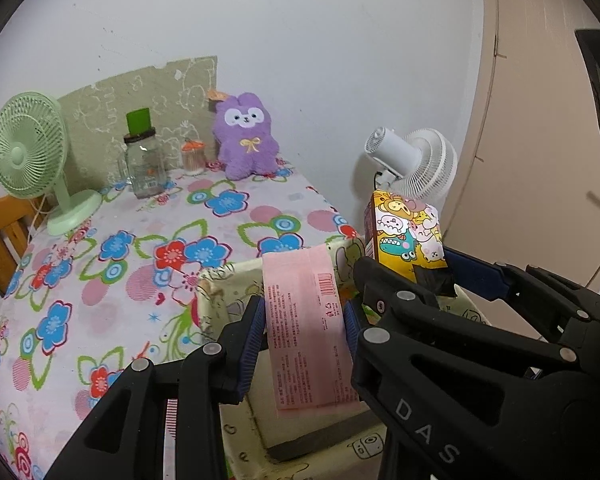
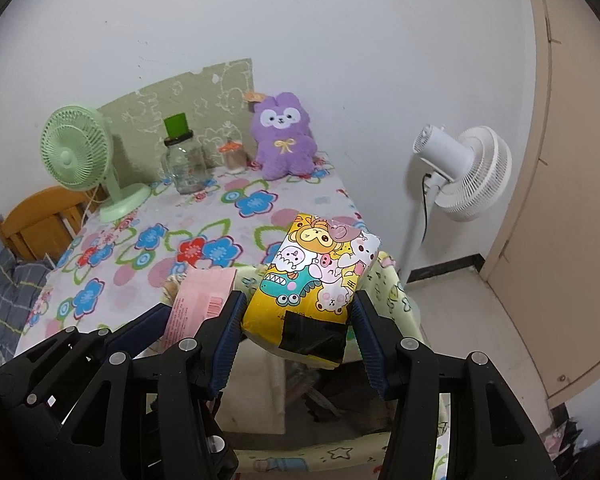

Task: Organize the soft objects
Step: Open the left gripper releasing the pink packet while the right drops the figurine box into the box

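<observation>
Standing at the far left of the tabletop (image 1: 112, 280), the green fan (image 1: 28, 160), a glass jar (image 1: 144, 168) and a purple plush (image 1: 246, 138) line the wall, probably parked there to keep the flowered cloth's near side free.

Nearer, the left hand-held gripper (image 1: 305, 322) pinches a pink tissue pack (image 1: 306, 320) by its long edges, jaws narrow and pads pressing both sides, so the soft pack hangs lengthwise over the fabric bin (image 1: 236, 432) at the tabletop's near corner.

Beside it on the right, the right hand-held gripper (image 2: 298, 320) clamps a yellow cartoon-print pack (image 2: 316, 284) across its lower end, somewhat wider because the pack is bulkier. Both packs are held tilted downward above the bin, likely for dropping in together.
</observation>
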Demonstrator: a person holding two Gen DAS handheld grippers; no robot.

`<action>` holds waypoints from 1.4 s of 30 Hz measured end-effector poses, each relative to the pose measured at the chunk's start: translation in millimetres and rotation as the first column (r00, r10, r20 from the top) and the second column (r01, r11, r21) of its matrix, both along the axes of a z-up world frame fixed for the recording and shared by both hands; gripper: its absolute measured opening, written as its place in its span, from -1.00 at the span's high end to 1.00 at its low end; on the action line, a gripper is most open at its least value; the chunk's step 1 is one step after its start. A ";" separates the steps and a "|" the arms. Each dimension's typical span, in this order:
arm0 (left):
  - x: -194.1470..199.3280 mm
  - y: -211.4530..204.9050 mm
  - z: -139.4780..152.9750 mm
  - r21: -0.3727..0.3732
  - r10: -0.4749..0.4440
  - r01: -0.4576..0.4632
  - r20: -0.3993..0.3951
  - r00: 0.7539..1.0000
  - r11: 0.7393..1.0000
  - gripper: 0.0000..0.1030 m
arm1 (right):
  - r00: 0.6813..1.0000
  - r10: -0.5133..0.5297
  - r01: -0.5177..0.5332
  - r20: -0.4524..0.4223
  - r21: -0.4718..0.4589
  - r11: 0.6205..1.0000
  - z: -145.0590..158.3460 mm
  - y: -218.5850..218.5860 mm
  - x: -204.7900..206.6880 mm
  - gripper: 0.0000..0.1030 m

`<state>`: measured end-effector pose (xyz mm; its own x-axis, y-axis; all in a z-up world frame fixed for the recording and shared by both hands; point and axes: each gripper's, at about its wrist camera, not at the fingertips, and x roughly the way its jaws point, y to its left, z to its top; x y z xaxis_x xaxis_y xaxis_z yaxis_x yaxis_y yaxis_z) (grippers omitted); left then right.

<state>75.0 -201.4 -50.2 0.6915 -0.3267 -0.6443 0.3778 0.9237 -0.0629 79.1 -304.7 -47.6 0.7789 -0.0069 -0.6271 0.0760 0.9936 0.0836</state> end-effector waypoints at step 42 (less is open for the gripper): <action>-5.6 12.8 -1.8 0.030 0.046 -0.046 -0.022 0.999 0.998 -0.75 | 0.999 -0.045 0.046 -0.018 0.060 0.997 -10.0 -6.4 -11.1 -0.57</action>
<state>69.4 -188.6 -52.0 0.6903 -0.2753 -0.6691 0.3337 0.9417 -0.0432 68.0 -311.1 -57.6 0.7682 -0.0036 -0.6401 0.1225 0.9823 0.1415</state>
